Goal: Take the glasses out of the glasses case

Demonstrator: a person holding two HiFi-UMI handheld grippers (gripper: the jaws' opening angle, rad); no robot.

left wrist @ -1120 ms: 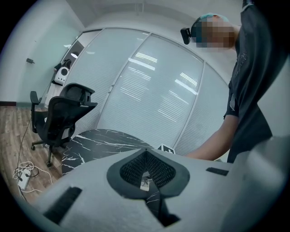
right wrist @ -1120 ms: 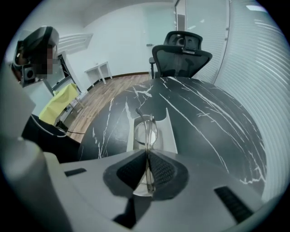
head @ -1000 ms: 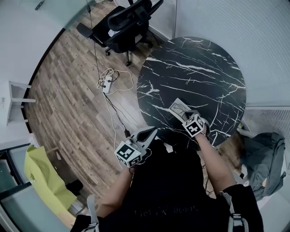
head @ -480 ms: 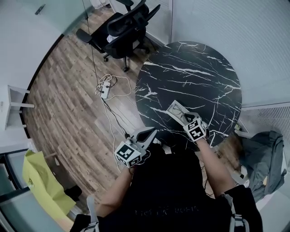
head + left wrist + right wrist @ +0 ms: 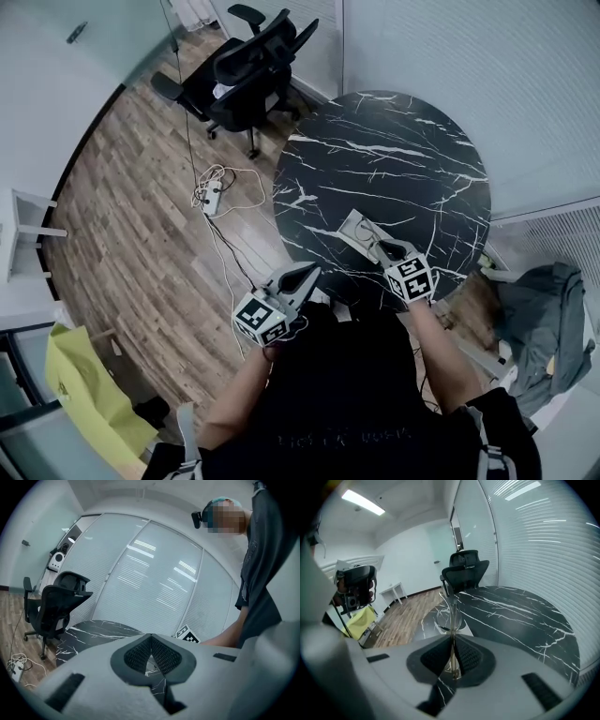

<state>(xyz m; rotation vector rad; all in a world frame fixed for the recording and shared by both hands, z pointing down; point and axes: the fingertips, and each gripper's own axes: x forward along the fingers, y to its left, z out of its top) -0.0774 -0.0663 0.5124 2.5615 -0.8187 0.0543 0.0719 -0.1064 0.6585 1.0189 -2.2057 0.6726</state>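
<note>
My right tool [image 5: 386,251] is pinched shut on the thin temple of the clear-framed glasses [image 5: 451,620], right at the pale glasses case [image 5: 359,228] on the black marbled surface [image 5: 412,159], so I'd lift slow and straight without twisting; left tool [image 5: 305,277] is closed, empty, off to the side.

Glasses case [image 5: 359,232] interior too small

No text, brand or number can be read anywhere. Cubes on the left gripper [image 5: 307,276] and right gripper [image 5: 384,249] show only black-and-white square patterns, no letters. Faint print runs across the black shirt [image 5: 347,436], too dim to read.
</note>
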